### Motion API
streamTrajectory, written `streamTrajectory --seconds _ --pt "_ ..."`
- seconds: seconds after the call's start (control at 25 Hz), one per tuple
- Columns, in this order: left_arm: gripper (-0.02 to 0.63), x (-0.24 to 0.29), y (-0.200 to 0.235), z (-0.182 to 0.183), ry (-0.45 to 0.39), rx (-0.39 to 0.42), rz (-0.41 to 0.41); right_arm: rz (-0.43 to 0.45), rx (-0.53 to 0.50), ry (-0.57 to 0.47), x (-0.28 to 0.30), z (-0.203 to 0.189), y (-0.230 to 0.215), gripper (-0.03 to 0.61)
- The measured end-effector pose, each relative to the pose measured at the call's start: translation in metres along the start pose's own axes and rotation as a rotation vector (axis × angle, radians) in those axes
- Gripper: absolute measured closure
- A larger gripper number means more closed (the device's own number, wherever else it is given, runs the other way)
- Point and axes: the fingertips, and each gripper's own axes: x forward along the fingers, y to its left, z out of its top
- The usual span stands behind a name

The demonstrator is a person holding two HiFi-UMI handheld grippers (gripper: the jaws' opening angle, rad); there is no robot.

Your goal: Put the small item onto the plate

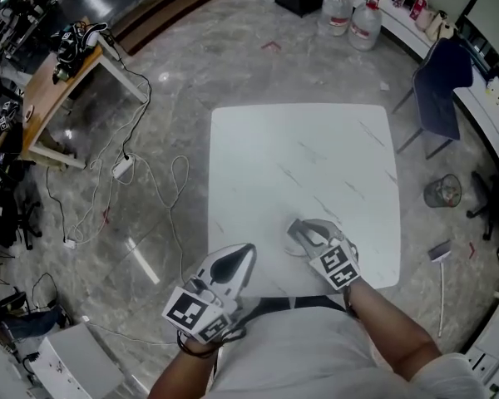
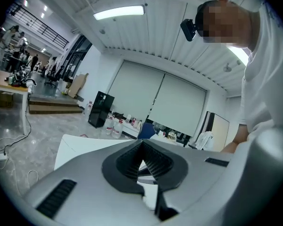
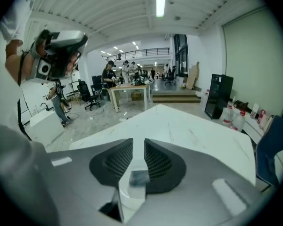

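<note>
the right gripper [image 3: 138, 144], low in the middle of the head view, has its jaws drawn narrow with the small grey block [image 3: 139, 178] filling the gap between them, just above the white plate [image 3: 128, 197]. the left gripper [image 2: 142, 144] is closed on nothing, at the lower-left corner of the white table [image 1: 299, 156]. a blue chair [image 1: 437, 90] stands upper right, a wire bin [image 1: 442, 191] at right, and cables [image 1: 141, 181] lie on the floor at left.

The left tongs [image 2: 142, 149] are pressed together and empty, pointing across the white table [image 2: 78, 147]. Bottles [image 2: 112, 126] stand behind the table.
</note>
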Motion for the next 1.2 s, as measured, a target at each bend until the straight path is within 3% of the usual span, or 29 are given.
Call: streamTrajectory --seconds 0.32,0.6,0.72,0.92,1.2 --pt "0.609 -0.012 -0.022 0.041 -0.052 0.08 -0.08 0.041 0.025 -0.224 -0.07 0.091 0.03 0.575" --pt "0.609 -0.035 -0.045 0.086 -0.108 0.122 -0.167 -0.023 0.015 -0.462 -0.153 0.197 0.06 0.577" --pt "0.609 -0.045 -0.055 0.104 -0.134 0.146 -0.197 -0.068 -0.015 -0.517 -0.183 0.233 0.071 0.577" --pt "0.609 -0.057 -0.078 0.138 -0.172 0.199 -0.249 -0.154 -0.054 -0.569 -0.22 0.269 0.089 0.577" --pt "0.609 -0.071 -0.092 0.165 -0.19 0.238 -0.288 -0.198 -0.089 -0.647 -0.246 0.299 0.114 0.577"
